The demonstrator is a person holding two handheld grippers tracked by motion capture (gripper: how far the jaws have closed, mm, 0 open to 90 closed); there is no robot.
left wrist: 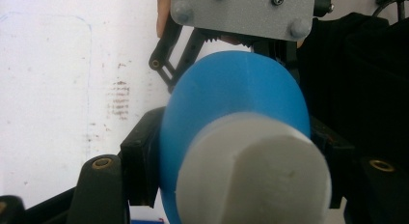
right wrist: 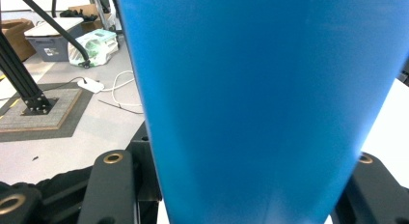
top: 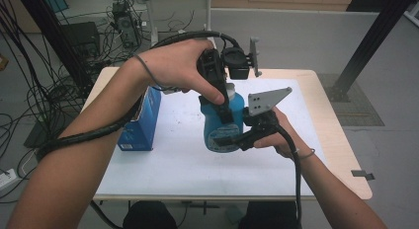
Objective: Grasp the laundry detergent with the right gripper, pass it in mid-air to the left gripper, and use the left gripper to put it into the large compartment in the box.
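A blue bottle (top: 223,123) with a white cap (top: 230,91) is held up above the white mat (top: 173,155), between both grippers. The right gripper (top: 228,139) comes in from the side and its jaws are clamped on the lower body of the bottle, one on each flank; in the right gripper view the blue wall (right wrist: 260,103) sits between the two black jaws, which press against it at the bottom corners. The left gripper (top: 221,103) comes down from above, near the bottle's top. In the left gripper view the cap (left wrist: 253,173) and the blue shoulder (left wrist: 236,93) sit between its jaws, which are set wide enough to take the shoulder and touch the bottle on both sides, so it grips the upper part just below the cap. The grey plate (left wrist: 243,14) of the right gripper shows beyond the bottle there. A blue box (top: 142,121) stands on the left edge of the mat, well apart from the bottle, on the table (top: 341,155)
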